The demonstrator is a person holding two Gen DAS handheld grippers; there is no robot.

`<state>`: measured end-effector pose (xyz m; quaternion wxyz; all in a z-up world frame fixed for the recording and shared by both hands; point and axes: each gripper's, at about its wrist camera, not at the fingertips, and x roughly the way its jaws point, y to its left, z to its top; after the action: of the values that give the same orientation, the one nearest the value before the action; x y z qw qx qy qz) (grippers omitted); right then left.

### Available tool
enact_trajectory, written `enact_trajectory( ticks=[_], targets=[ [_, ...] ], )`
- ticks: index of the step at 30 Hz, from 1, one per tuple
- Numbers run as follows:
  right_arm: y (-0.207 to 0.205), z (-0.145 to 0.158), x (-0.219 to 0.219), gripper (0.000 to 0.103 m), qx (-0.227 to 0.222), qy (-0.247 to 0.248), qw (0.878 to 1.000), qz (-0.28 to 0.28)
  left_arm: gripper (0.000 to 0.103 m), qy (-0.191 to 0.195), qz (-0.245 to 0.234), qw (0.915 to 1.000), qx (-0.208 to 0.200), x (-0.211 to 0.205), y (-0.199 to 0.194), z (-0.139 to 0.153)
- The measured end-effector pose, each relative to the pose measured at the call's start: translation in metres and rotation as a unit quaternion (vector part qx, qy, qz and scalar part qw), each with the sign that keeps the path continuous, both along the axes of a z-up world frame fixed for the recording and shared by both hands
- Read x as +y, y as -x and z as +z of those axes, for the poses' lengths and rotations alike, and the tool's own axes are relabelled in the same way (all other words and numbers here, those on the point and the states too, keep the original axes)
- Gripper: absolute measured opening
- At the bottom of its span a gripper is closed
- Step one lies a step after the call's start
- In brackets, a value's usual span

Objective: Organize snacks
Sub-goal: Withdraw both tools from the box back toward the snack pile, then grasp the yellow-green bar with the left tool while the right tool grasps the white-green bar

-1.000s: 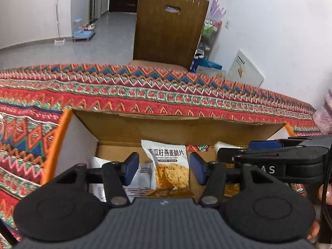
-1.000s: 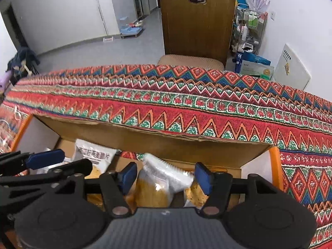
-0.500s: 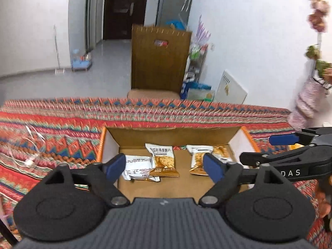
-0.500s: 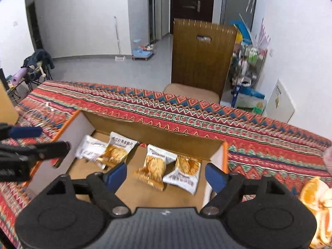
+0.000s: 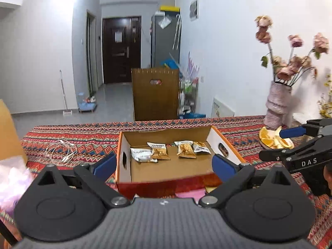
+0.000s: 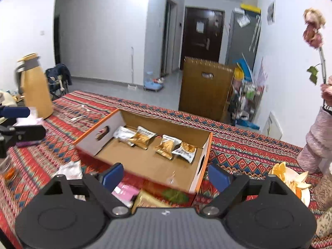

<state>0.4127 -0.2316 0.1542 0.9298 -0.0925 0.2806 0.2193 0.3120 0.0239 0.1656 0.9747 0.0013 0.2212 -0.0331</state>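
An open cardboard box (image 5: pixel 172 173) with orange edges sits on the patterned tablecloth; it also shows in the right wrist view (image 6: pixel 145 161). Several snack packets lie in a row along its far side: a white one (image 5: pixel 142 155), a golden one (image 5: pixel 159 151), another golden one (image 5: pixel 185 149) and a white one (image 5: pixel 200 147). My left gripper (image 5: pixel 164 167) is open and empty, pulled back in front of the box. My right gripper (image 6: pixel 165 176) is open and empty, above the box's near edge. More packets (image 6: pixel 132 193) lie on the cloth in front of the box.
A plate of orange slices (image 6: pixel 294 183) and a pink vase with dried flowers (image 5: pixel 277 103) stand to the right. A yellow thermos (image 6: pixel 34 87) and a white cable (image 5: pixel 61 150) are at the left. A brown chair back (image 5: pixel 155 94) stands behind the table.
Both grippers rose and pulled back out of the box, opening wider. The packets stay lying in the box. The view now takes in the whole box and room.
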Motion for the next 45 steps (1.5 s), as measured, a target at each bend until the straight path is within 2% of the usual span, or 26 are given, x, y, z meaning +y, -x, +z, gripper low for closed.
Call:
enact_trajectory(
  ticks=[2, 5, 9, 15, 21, 25, 29, 31, 33, 35, 37, 40, 45],
  targets=[
    [0.031, -0.009, -0.007, 0.096, -0.025, -0.008, 1.0, 0.003, 0.102, 0.003, 0.005, 0.9998, -0.017, -0.002, 0.036, -0.01],
    [0.08, -0.03, -0.015, 0.097, -0.066, -0.006, 0.998, -0.004, 0.103, 0.004, -0.009, 0.9989, -0.045, -0.008, 0.088, -0.03],
    [0.129, -0.064, -0.021, 0.097, -0.074, -0.013, 0.997, -0.01, 0.103, 0.001, -0.017, 0.9994, -0.03, -0.016, 0.136, -0.066],
    [0.19, -0.122, -0.022, 0.097, -0.059, -0.017, 0.997, -0.04, 0.103, -0.03, -0.014, 0.9991, 0.025, -0.031, 0.163, -0.118],
    [0.231, -0.167, -0.022, 0.097, -0.036, -0.039, 0.997, -0.055, 0.103, -0.012, -0.016, 0.9973, 0.07, -0.03, 0.159, -0.15],
    [0.235, -0.17, -0.018, 0.097, -0.03, -0.022, 0.997, -0.063, 0.102, -0.01, -0.029, 0.9964, 0.079, -0.037, 0.152, -0.158],
    [0.231, -0.167, -0.02, 0.097, -0.029, -0.036, 0.997, -0.069, 0.099, 0.0, -0.038, 0.9951, 0.091, -0.041, 0.142, -0.163],
    [0.224, -0.167, -0.022, 0.095, -0.021, -0.047, 0.996, -0.074, 0.085, 0.003, -0.042, 0.9937, 0.104, -0.043, 0.136, -0.168],
    [0.214, -0.168, -0.025, 0.093, -0.008, -0.063, 0.995, -0.081, 0.079, 0.007, -0.043, 0.9919, 0.119, -0.044, 0.127, -0.173],
    [0.205, -0.17, -0.028, 0.087, 0.003, -0.076, 0.993, -0.093, 0.072, 0.015, -0.042, 0.9909, 0.127, -0.043, 0.12, -0.178],
    [0.191, -0.171, -0.032, 0.083, 0.017, -0.09, 0.99, -0.105, 0.05, 0.011, -0.039, 0.9913, 0.125, -0.044, 0.113, -0.181],
    [0.168, -0.173, -0.035, 0.073, 0.034, -0.1, 0.987, -0.12, 0.044, 0.007, -0.037, 0.9917, 0.122, -0.04, 0.104, -0.179],
    [0.128, -0.178, -0.035, 0.065, 0.055, -0.087, 0.987, -0.126, 0.043, 0.01, -0.037, 0.9907, 0.131, -0.028, 0.098, -0.178]
  ],
)
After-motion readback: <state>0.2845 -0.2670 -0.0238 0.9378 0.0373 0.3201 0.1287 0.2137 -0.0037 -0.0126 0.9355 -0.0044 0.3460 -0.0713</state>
